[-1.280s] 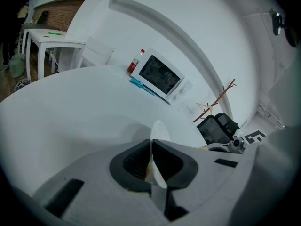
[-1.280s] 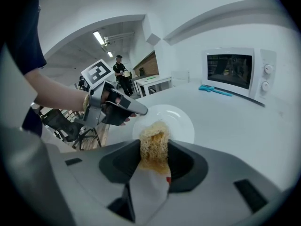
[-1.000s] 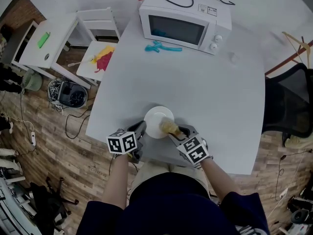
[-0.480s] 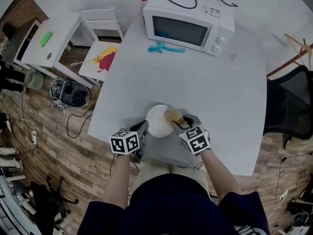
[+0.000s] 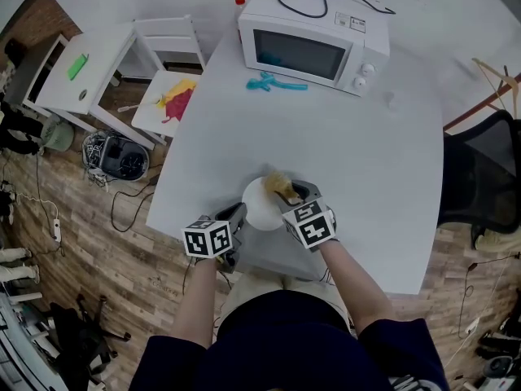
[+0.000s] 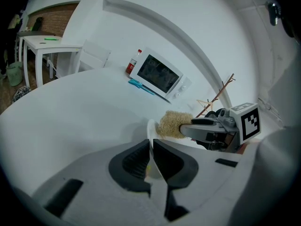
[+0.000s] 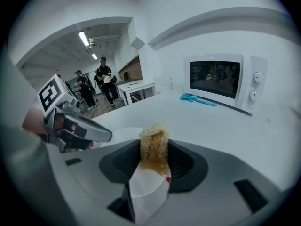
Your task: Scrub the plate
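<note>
The left gripper (image 5: 238, 216) is clenched on the round white ceramic plate (image 5: 259, 206). In the left gripper view its two dark pads have only a thin slit between them, and the plate's rim (image 6: 150, 128) sits in that slit, seen edge-on. From this grip the plate runs straight ahead, out past the jaw tips. In the head view it shows its full round face upward, over the white table (image 5: 366, 153). Whether its far edge touches the table cannot be told.

The right gripper (image 5: 291, 194) is closed on a tan, fibrous scrubbing pad (image 7: 154, 142). Its jaws stand a little apart, by the width of the pad, and the pads press on it from both sides. The pad's long axis lies along the jaws. Its frayed end pokes out beyond the tips, and its darker end sits deeper in the grip.

In the left gripper view the scrubbing pad (image 6: 174, 125) lies just right of the left jaws and touches the plate's face close to the rim, with the right gripper (image 6: 193, 127) reaching in from the right behind it. In the right gripper view the plate (image 7: 123, 133) lies ahead and to the left of the jaws, and the left gripper (image 7: 101, 135) comes in from the left.
</note>
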Available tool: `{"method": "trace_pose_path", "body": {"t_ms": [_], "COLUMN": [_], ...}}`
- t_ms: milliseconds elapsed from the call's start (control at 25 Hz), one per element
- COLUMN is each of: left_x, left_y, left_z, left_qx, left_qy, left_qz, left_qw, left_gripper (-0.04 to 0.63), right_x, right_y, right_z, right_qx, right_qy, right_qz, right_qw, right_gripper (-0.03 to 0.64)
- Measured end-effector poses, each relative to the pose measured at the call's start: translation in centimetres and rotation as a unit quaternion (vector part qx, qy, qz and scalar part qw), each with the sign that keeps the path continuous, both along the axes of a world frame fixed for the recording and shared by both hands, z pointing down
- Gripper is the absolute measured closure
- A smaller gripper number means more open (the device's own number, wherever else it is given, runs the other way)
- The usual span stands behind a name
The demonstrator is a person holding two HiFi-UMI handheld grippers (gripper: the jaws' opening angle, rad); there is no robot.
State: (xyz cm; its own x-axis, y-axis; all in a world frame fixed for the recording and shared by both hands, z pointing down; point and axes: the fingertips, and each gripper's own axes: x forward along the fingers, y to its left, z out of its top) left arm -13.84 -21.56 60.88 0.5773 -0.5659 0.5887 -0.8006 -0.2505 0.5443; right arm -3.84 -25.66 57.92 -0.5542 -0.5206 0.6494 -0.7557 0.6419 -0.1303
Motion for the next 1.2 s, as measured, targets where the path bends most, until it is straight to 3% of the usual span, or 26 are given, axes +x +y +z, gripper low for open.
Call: {"method": "trace_pose_path", "body": {"t_ms": [400,840,1200], "left_x": [-0.2,-0.7,-1.3], "left_y": [0.2,-0.1,0.4], "left_z": [0.1,0.2,0.9], "left_qx": [0.002,0.005,-0.003], "left_qy": [-0.012,-0.018,-0.024], "left_qz": [-0.004,-0.016,-0.017], "left_qw": [0.9999,0.9997,0.9995], "left_gripper": [0.563,0.563,0.563], "right_x": [-3.4,-3.0,0.8], "right_y": [2.6,8.0,8.2], "right_z": [-1.5,0.2,1.6], "right_qx": [0.0,-0.018,-0.023], "right_qy": [-0.021,0.013,0.049], "right_qz": [-0.06,-0.135,-0.105], "right_qw": [0.998,0.991,0.993], "right_gripper": [0.446,0.446,0.446]}}
